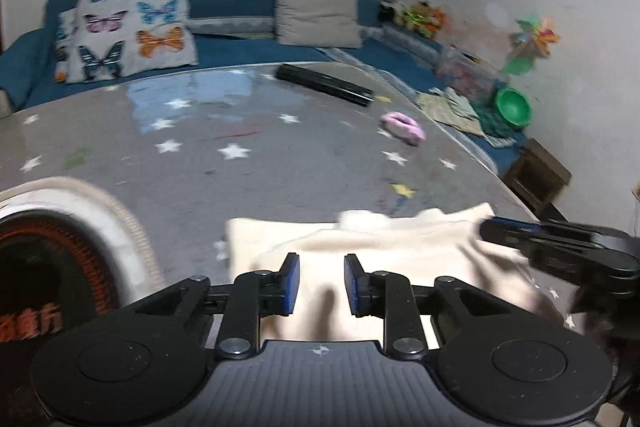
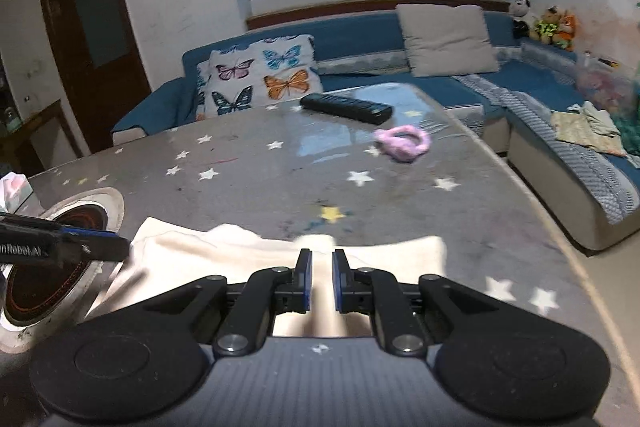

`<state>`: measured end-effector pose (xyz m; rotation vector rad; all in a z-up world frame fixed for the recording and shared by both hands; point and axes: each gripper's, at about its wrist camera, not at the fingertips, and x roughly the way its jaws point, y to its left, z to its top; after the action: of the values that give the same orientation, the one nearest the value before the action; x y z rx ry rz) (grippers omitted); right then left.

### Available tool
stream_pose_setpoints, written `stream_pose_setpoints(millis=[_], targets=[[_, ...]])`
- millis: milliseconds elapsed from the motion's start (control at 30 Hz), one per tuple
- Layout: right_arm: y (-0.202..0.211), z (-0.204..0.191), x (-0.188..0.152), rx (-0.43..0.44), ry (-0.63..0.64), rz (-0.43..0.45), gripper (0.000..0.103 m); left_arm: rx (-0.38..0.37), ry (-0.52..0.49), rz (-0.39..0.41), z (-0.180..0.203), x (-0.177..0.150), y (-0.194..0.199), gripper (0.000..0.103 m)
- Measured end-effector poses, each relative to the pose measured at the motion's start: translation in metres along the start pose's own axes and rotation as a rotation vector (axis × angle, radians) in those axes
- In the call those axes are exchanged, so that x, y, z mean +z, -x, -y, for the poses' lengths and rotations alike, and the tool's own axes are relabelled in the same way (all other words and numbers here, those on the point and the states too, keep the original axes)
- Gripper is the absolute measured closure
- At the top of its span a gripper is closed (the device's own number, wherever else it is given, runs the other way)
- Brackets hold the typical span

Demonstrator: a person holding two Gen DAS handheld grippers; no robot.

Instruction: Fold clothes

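Note:
A cream garment [image 1: 372, 247] lies partly folded on the grey star-patterned table [image 1: 240, 155], near its front edge. My left gripper [image 1: 322, 285] is open, its jaws apart just above the garment's near part, holding nothing. My right gripper [image 2: 322, 281] is open with a narrower gap, above the garment [image 2: 240, 255] in the right wrist view. The right gripper [image 1: 560, 247] enters the left wrist view at the right, over the garment's right edge. The left gripper [image 2: 64, 247] shows at the left of the right wrist view.
A round inset burner [image 2: 52, 267] sits at the table's left. A black remote [image 2: 346, 107] and a pink scrunchie [image 2: 404, 143] lie at the far side of the table. A blue sofa [image 2: 360, 39] with cushions stands behind, with clothes [image 2: 588, 127] on its right part.

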<state>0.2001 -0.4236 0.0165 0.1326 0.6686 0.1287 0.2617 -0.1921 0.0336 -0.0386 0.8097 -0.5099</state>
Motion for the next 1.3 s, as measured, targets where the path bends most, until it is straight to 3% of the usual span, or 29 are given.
stream_pose_setpoints(millis=[200, 433, 600, 667, 867, 1300], targets=[[-0.024, -0.009, -0.001, -0.013, 0.019, -0.019, 0.093, -0.044, -0.03, -0.028, 0.009, 0.01, -0.035, 0.083], [-0.034, -0.01, -0.004, -0.033, 0.044, -0.027, 0.093, -0.032, -0.028, -0.061, 0.009, 0.01, -0.06, 0.083], [-0.021, -0.014, -0.002, -0.034, 0.054, -0.016, 0.091, -0.022, -0.03, -0.056, 0.012, 0.008, -0.049, 0.083], [-0.011, -0.018, -0.004, -0.018, 0.066, -0.027, 0.081, -0.013, -0.042, -0.052, 0.015, 0.006, -0.043, 0.083], [0.014, -0.035, -0.023, 0.007, 0.129, -0.05, 0.074, -0.011, -0.078, -0.042, 0.027, -0.008, -0.021, 0.079], [0.072, -0.038, -0.079, -0.016, 0.168, -0.043, 0.069, 0.012, -0.153, -0.002, 0.027, -0.066, 0.026, 0.074]])
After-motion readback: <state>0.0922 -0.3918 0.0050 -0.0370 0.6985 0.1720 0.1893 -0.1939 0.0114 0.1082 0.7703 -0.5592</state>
